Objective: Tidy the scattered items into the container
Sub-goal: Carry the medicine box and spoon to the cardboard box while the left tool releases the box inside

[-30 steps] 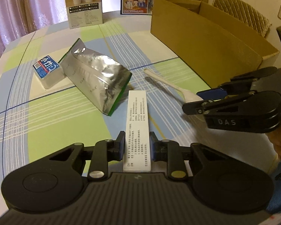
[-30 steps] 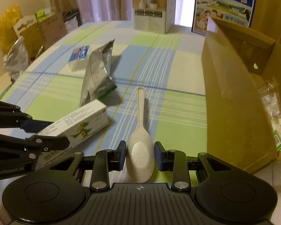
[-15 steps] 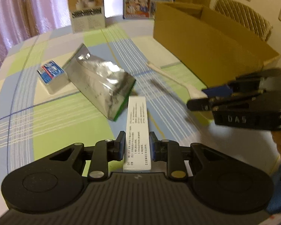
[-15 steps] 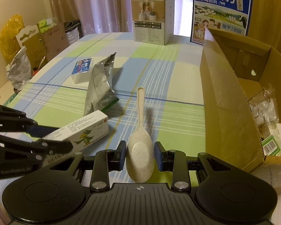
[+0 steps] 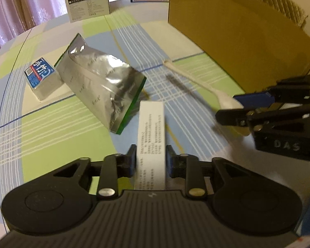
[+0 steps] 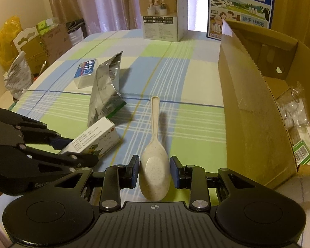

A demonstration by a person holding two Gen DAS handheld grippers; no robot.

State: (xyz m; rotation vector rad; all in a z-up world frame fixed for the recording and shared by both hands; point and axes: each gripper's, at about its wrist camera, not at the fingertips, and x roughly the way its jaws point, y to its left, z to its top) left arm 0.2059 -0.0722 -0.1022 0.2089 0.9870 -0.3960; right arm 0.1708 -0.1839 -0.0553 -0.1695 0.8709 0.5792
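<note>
My left gripper [image 5: 151,157] is shut on a long white medicine box [image 5: 152,136], held above the checked tablecloth; it also shows in the right wrist view [image 6: 93,142]. My right gripper [image 6: 154,168] is shut on the bowl of a beige spoon [image 6: 155,159], lifted off the table with its handle pointing forward; the spoon also shows in the left wrist view [image 5: 196,80]. The open cardboard box [image 6: 250,95] stands to the right, with packets inside. A silver foil bag [image 5: 101,86] and a small blue-topped box [image 5: 42,78] lie on the table.
A brown product box [image 6: 163,16] and a blue milk carton [image 6: 240,6] stand at the table's far edge. Bags and cartons are piled beyond the left edge [image 6: 31,47]. The right gripper's body [image 5: 279,122] is close at the left gripper's right.
Both grippers have risen with their loads. The spoon has come off the table and casts a shadow. The medicine box has tilted slightly in the left wrist view.
</note>
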